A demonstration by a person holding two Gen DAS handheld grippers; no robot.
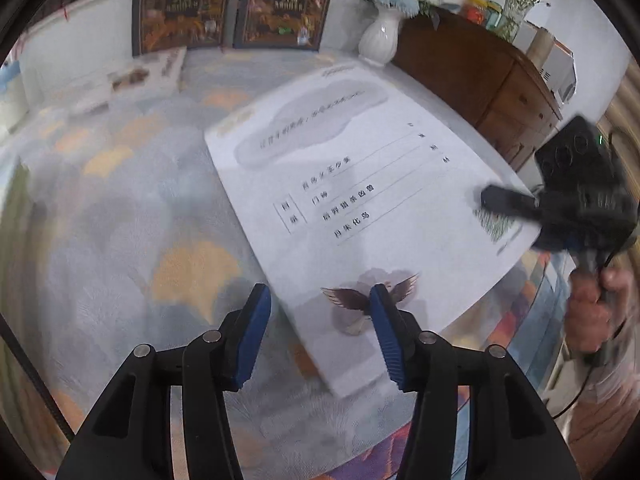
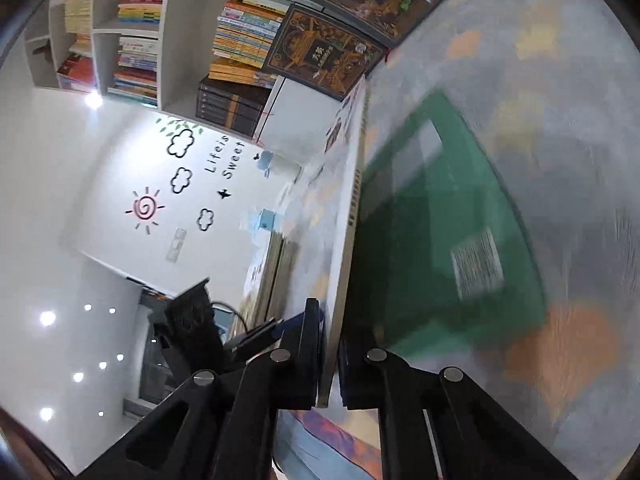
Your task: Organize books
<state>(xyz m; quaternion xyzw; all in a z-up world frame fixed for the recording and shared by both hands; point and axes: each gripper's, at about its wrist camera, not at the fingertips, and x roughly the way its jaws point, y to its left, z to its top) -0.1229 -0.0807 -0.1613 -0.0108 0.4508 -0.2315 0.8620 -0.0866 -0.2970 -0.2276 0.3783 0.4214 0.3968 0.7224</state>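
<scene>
The book [image 1: 352, 184] lies open near the middle of the patterned table [image 1: 120, 208], a white contents page turned up to me in the left wrist view; its long axis runs slantwise, from the near corner by my left tongs up toward the white vase [image 1: 380, 40] at the back, and the printed lines run along that same slant

My right gripper [image 2: 330, 360] has the page or cover pinched at its outer edge; in the right wrist view the sheet stands on edge between the pads, which sit narrow and tight against it, with the green back cover [image 2: 448, 216] spread flat beyond; so I judge it is closed on the book; from the left view I see that same tool reaching in over the far corner of the page, a hand [image 1: 592, 308] behind it

My left gripper [image 1: 320, 320] hangs over the near corner, jaws partway apart, one finger [image 1: 384, 328] above the bird drawing and the other over bare cloth; it grips nothing, as far as I can see

The step in hand, I reckon, is closing the book by swinging the lifted leaf over; the next move wants the right tongs to carry the leaf across in an arc without tearing it, while the left steadies the near corner; after that it should go toward the two dark ornate books [image 1: 236, 8] propped at the back, or the shelves [image 2: 168, 32] behind them
</scene>
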